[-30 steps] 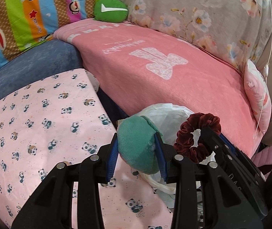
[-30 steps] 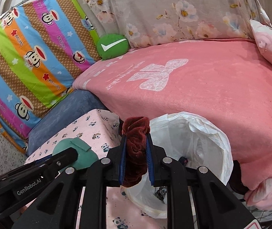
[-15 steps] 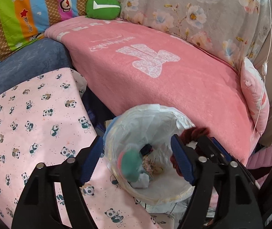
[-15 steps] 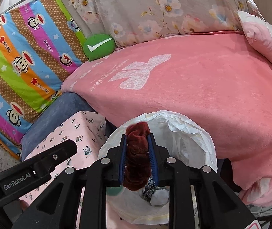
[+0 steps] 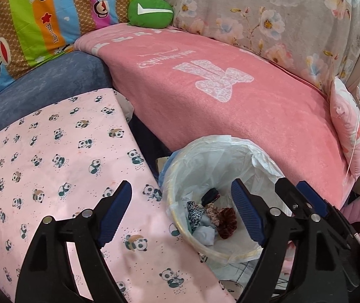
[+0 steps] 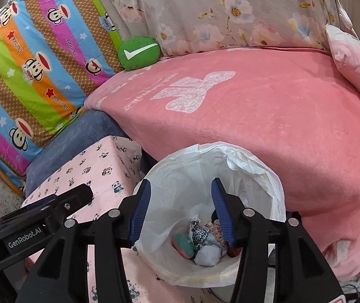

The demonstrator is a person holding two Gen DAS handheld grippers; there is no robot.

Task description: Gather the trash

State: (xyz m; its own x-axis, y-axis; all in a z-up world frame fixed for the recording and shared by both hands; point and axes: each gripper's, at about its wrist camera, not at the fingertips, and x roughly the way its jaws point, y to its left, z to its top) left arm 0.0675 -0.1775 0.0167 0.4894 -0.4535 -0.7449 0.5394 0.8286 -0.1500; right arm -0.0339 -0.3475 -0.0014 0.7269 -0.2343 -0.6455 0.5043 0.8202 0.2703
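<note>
1. The trash bin [image 6: 275,184], lined with a white bag, stands in a tight pocket — the pink blanket [image 6: 268,116] of the sofa rises just beyond its far rim, and the panda-print cloth [image 5: 53,166] touches its left side. The only free way in is from above.
2. The right gripper [image 6: 180,202] hangs directly over the bin mouth, its jaws apart at a middling width and having just been opening, with nothing between them.
3. Below and slightly right of it, on the bin floor, the dark red scrunchie [image 5: 226,223] lies among other scraps; in the right wrist view the right pad hides most of it.
4. The teal pouch [image 6: 183,245] lies at the bottom too, below and left of centre between the right gripper's fingers.
5. The left gripper [image 5: 181,210] is spread wide and empty — its jaws have also just been opening. Its left finger is over the panda-print cloth, its right finger over the bin.
6. Both grippers tilt steeply downward and sit side by side, the left one's finger near the right one's.
</note>
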